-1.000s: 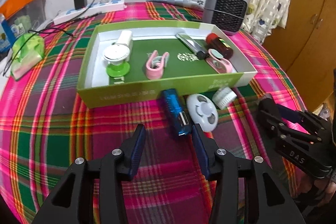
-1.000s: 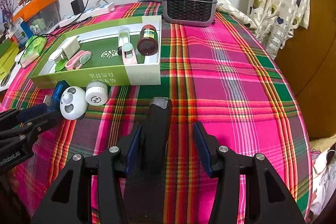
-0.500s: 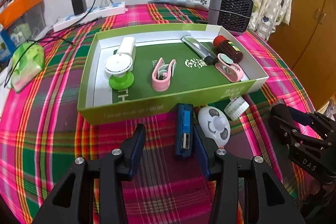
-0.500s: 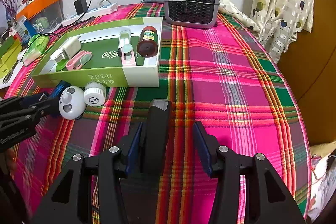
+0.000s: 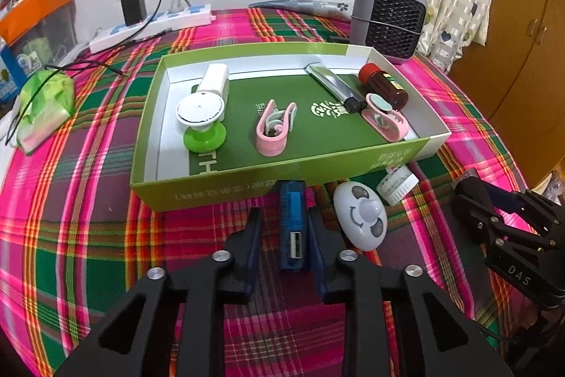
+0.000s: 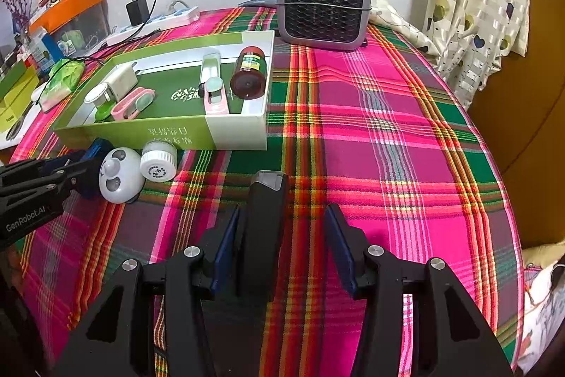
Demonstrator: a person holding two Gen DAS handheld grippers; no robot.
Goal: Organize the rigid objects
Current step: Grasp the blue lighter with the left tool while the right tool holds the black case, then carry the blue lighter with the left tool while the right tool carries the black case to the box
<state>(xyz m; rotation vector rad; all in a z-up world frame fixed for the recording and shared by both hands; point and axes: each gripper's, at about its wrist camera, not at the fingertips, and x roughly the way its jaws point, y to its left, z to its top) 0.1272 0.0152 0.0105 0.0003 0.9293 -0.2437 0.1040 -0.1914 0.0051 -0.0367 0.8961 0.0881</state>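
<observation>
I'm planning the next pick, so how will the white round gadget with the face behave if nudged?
The white round gadget looks like smooth domed plastic, so probably light and stiff. It may slide or spin on the tablecloth rather than roll, perhaps bumping the white cap beside it.
</observation>
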